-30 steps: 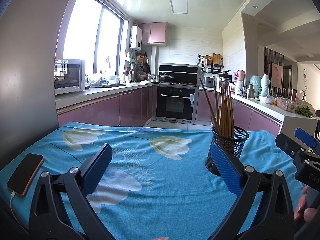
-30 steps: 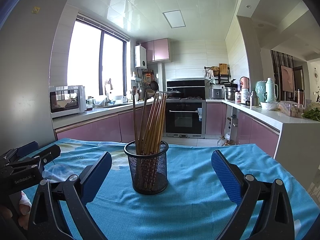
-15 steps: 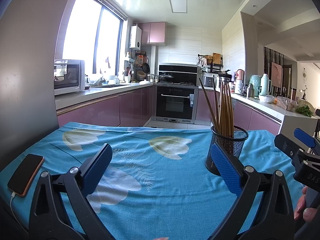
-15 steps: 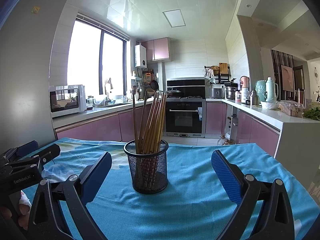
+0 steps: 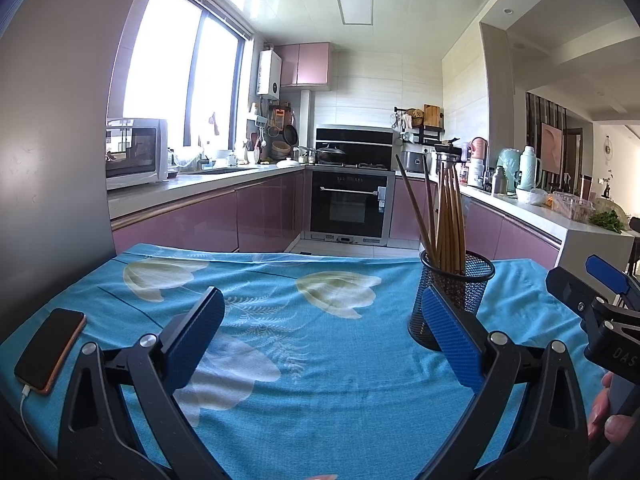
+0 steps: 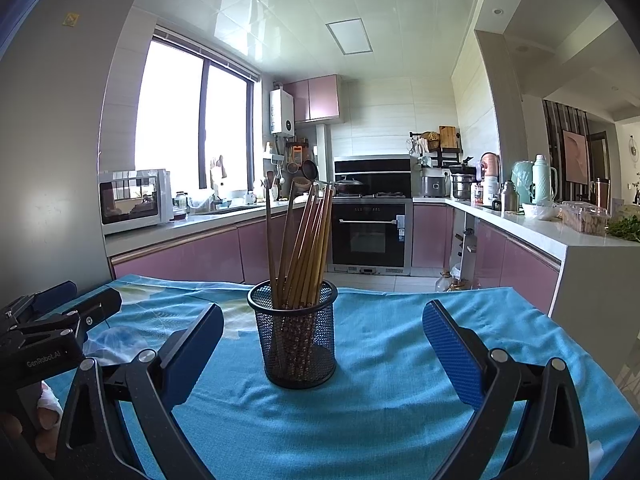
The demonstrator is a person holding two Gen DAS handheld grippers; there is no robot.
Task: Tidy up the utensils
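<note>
A black mesh holder [image 6: 297, 336] full of several wooden chopsticks [image 6: 304, 248] stands upright on the blue flowered tablecloth [image 6: 384, 400]. My right gripper [image 6: 322, 344] is open and empty, its blue pads to either side of the holder and short of it. My left gripper [image 5: 320, 340] is open and empty over the cloth; the holder [image 5: 454, 300] with its chopsticks [image 5: 444, 216] stands just beyond its right pad. Each gripper shows at the edge of the other's view.
A phone [image 5: 50, 348] on a charging cable lies at the cloth's left edge. A grey fridge side [image 5: 52, 140] stands at the left. Beyond the table are pink kitchen cabinets, an oven [image 6: 370, 232] and a white counter [image 6: 560, 236] at the right.
</note>
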